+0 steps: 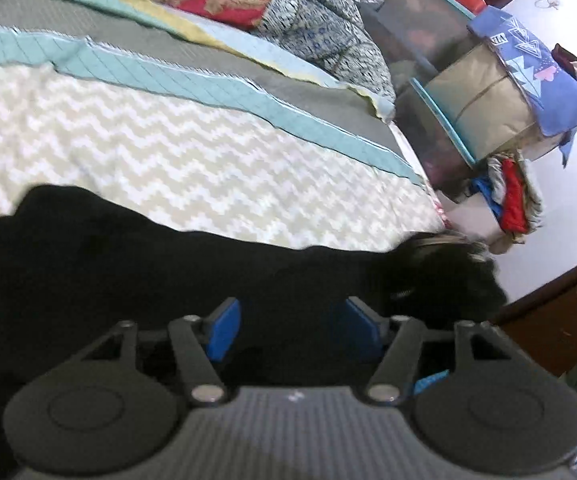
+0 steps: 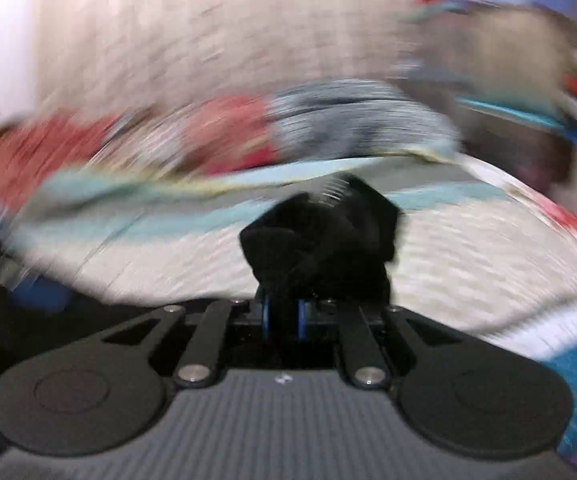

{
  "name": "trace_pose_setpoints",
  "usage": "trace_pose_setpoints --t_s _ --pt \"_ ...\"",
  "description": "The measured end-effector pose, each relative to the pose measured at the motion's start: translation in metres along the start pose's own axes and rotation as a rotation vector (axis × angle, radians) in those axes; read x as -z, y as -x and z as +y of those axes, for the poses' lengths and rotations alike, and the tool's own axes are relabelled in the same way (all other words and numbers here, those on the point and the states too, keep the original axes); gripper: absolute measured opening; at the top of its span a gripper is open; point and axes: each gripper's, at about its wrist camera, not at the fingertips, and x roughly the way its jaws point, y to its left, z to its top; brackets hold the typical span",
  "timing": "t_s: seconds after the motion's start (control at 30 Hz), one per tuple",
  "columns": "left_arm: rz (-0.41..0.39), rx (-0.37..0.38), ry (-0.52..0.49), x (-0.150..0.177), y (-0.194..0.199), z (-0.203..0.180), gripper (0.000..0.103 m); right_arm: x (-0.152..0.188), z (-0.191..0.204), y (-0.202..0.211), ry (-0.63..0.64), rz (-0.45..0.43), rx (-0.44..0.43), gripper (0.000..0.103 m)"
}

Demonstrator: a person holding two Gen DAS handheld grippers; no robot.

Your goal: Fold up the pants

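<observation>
Left gripper (image 1: pixel 288 330) — 2 blue pads parted, angled downward, nothing pinched between them. Right gripper (image 2: pixel 284 314) — jaws closed tight on black pants (image 2: pixel 320 236).

Right wrist view smeared w/ motion blur: bedding behind black pants (image 2: pixel 324 236) unreadable. Pants (image 1: pixel 128 280) run off left edge in left wrist view, extent unknown.

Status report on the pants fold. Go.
Left gripper open above black pants, nothing pinched. Right gripper shut on bunched pants fabric. Bedspread ahead, nothing in the way.
</observation>
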Motion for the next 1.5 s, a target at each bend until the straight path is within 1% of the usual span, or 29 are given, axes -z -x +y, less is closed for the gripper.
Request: trace_pose_setpoints --t_s 0.07,0.13,0.2,0.23,0.27,0.3,0.33,0.37,0.43,0.53,0.57,0.6,0.63,0.67,0.7,0.77,0.83,0.87,0.9,0.97,1.0,1.07,1.1,1.17,1.27,1.3,1.37,1.43,1.5 --pt "0.021 -0.005 -0.010 0.002 -0.009 -0.001 0.060 0.007 0.031 0.000 0.110 0.049 -0.066 0.016" --pt "0.042 -0.030 -0.019 0.008 -0.015 0.002 0.061 0.020 0.059 -0.006 0.202 0.125 -0.104 0.016" --pt "0.063 -0.056 -0.003 0.013 -0.020 0.008 0.061 0.038 0.078 -0.019 0.245 0.222 -0.105 0.022" --pt "0.068 -0.064 0.007 0.015 -0.020 0.012 0.061 0.046 0.085 -0.022 0.265 0.251 -0.092 0.026" --pt "0.069 -0.069 0.023 0.018 -0.017 0.018 0.061 0.050 0.091 -0.022 0.286 0.260 -0.090 0.038" --pt "0.067 -0.069 0.034 0.020 -0.013 0.023 0.061 0.049 0.094 -0.018 0.285 0.253 -0.104 0.054" --pt "0.060 -0.067 0.047 0.022 -0.008 0.028 0.061 0.044 0.096 -0.015 0.263 0.252 -0.122 0.060" --pt "0.049 -0.065 0.058 0.023 -0.003 0.032 0.061 0.039 0.097 -0.009 0.235 0.243 -0.140 0.062" --pt "0.029 -0.068 0.078 0.025 0.005 0.039 0.062 0.029 0.097 0.004 0.204 0.197 -0.173 0.062" --pt "0.020 -0.076 0.084 0.025 0.008 0.042 0.061 0.017 0.104 0.015 0.134 0.125 -0.226 0.059" --pt "0.020 -0.075 0.075 0.026 0.006 0.039 0.061 0.015 0.106 0.012 0.087 0.119 -0.229 0.051" --pt "0.023 -0.068 0.062 0.027 0.003 0.035 0.060 0.013 0.107 0.009 0.043 0.122 -0.241 0.038" --pt "0.030 -0.057 0.043 0.028 0.000 0.030 0.058 0.015 0.108 -0.006 -0.001 0.135 -0.233 0.031" --pt "0.037 -0.047 0.015 0.029 -0.006 0.023 0.058 0.016 0.109 -0.021 -0.043 0.158 -0.219 0.022" --pt "0.039 -0.040 -0.008 0.031 -0.010 0.017 0.057 0.019 0.107 -0.032 -0.082 0.183 -0.200 0.017" --pt "0.043 -0.030 -0.058 0.035 -0.021 0.003 0.054 0.024 0.102 -0.052 -0.176 0.221 -0.163 0.014" --pt "0.072 -0.027 -0.122 0.041 -0.038 -0.010 0.045 0.031 0.097 -0.065 -0.293 0.238 -0.142 0.013" --pt "0.091 -0.042 -0.160 0.044 -0.047 -0.016 0.042 0.034 0.096 -0.070 -0.354 0.248 -0.128 0.012" --pt "0.098 -0.079 -0.197 0.048 -0.055 -0.020 0.040 0.034 0.097 -0.077 -0.395 0.257 -0.121 0.009" --pt "0.084 -0.110 -0.220 0.052 -0.059 -0.019 0.040 0.031 0.105 -0.081 -0.409 0.274 -0.087 0.006" --pt "0.093 -0.113 -0.210 0.050 -0.057 -0.016 0.039 0.028 0.110 -0.082 -0.403 0.279 -0.078 0.006" --pt "0.077 -0.080 -0.165 0.047 -0.038 -0.007 0.039 0.014 0.122 -0.080 -0.393 0.275 -0.071 0.009" --pt "0.040 -0.059 -0.156 0.045 -0.018 -0.002 0.039 0.008 0.128 -0.075 -0.381 0.252 -0.064 0.009" --pt "-0.065 -0.041 -0.169 0.044 0.027 0.008 0.043 -0.007 0.149 -0.067 -0.337 0.192 -0.080 0.010" --pt "-0.217 -0.085 -0.157 0.049 0.103 0.038 0.047 -0.016 0.172 -0.063 -0.284 0.161 -0.138 0.010" --pt "-0.262 -0.113 -0.131 0.053 0.129 0.055 0.049 -0.013 0.170 -0.065 -0.275 0.164 -0.163 0.010" --pt "-0.331 -0.201 -0.065 0.062 0.170 0.086 0.050 -0.020 0.190 -0.077 -0.269 0.190 -0.224 0.010" --pt "-0.393 -0.335 0.006 0.073 0.207 0.117 0.051 -0.022 0.208 -0.093 -0.254 0.233 -0.271 0.010" --pt "-0.433 -0.447 0.090 0.089 0.237 0.145 0.051 -0.020 0.231 -0.103 -0.245 0.273 -0.318 0.010"
